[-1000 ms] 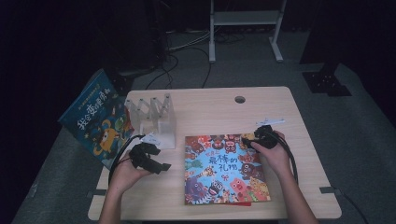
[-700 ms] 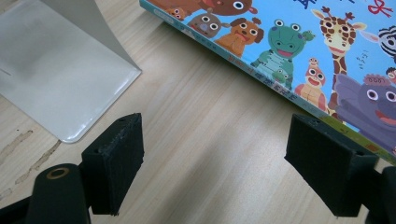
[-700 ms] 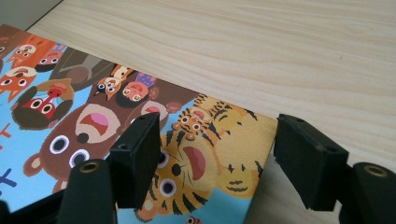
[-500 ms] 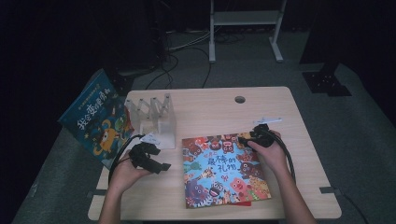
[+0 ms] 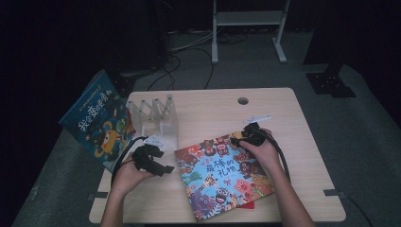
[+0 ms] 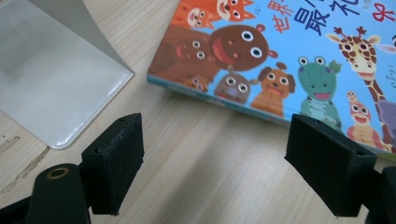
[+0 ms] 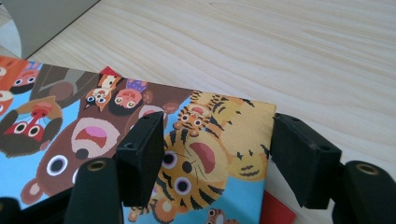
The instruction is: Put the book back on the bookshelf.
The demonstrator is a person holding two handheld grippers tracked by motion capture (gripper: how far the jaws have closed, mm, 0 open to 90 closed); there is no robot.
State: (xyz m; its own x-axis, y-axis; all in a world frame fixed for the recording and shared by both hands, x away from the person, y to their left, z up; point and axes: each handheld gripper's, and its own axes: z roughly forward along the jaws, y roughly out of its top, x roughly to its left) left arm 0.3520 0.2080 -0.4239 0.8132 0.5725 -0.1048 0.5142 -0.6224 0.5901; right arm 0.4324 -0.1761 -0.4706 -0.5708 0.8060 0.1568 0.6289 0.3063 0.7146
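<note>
A colourful animal picture book (image 5: 222, 177) lies flat and askew on the wooden table (image 5: 302, 123). My right gripper (image 5: 238, 138) rests at the book's far right corner. In the right gripper view its jaws (image 7: 217, 158) straddle that corner of the book (image 7: 70, 135), one jaw over the tiger on the cover and the other just past the edge. They have just been closing and still stand apart. My left gripper (image 5: 163, 168) hovers open left of the book. In the left gripper view it (image 6: 215, 172) has bare wood between its jaws, and the book's edge (image 6: 280, 56) is just beyond.
A clear plastic book rack (image 5: 158, 118) stands at the back left, its base (image 6: 46, 79) near my left gripper. A second blue picture book (image 5: 97, 120) leans off the table's left side. Something red (image 5: 246, 205) pokes out under the book. A cable hole (image 5: 243, 100) marks the far edge.
The right hand has moved left, and the book has slid left with it and turned so its far right corner sits higher. The left hand has stayed put.
</note>
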